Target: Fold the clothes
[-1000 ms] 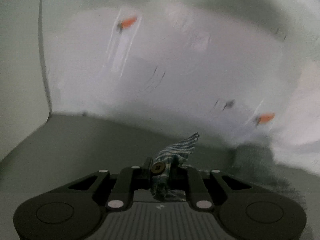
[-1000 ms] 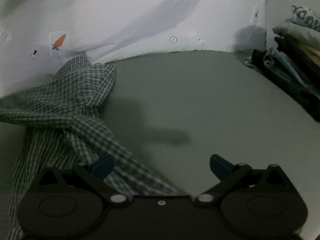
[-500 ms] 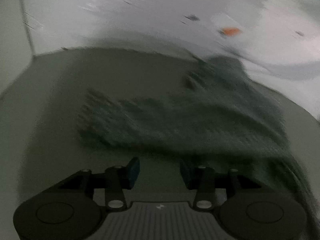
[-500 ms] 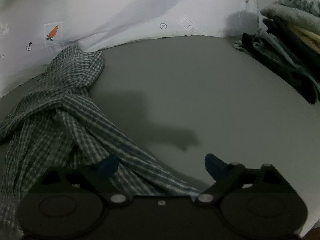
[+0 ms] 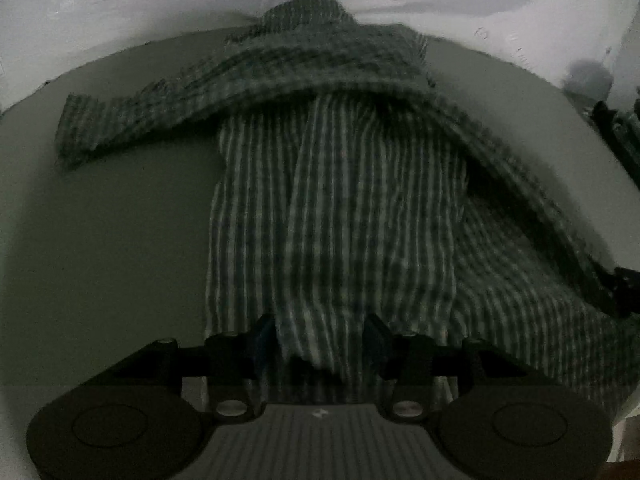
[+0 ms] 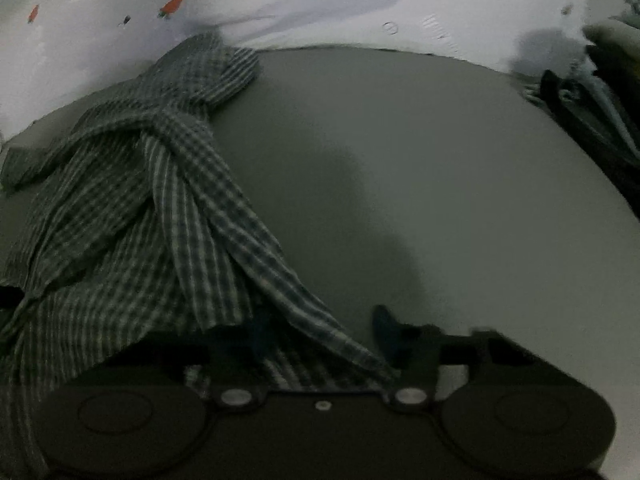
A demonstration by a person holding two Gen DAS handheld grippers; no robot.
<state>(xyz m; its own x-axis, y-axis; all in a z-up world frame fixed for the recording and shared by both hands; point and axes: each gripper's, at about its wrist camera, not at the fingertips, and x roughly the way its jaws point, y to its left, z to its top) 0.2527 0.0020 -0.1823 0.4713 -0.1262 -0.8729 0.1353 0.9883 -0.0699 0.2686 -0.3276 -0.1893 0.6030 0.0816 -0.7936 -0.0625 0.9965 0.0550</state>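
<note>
two grippers are hovering with fingers spread apart, the left gripper [image 5: 320,338] and right gripper [image 6: 320,330] each straddling cloth of one checked shirt [image 5: 336,208] that is lying crumpled on the grey table [image 6: 420,168], one clothes pile [image 6: 600,100] sitting at far right.

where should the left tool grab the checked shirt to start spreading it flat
Take the dark green and white checked cotton shirt by the near edge of the striped-looking panel that hangs toward the left tool, coming straight in from the near side. That edge already lies between the open fingers, while the far part is twisted over itself, so gripping there would likely tighten the bunch.
</note>
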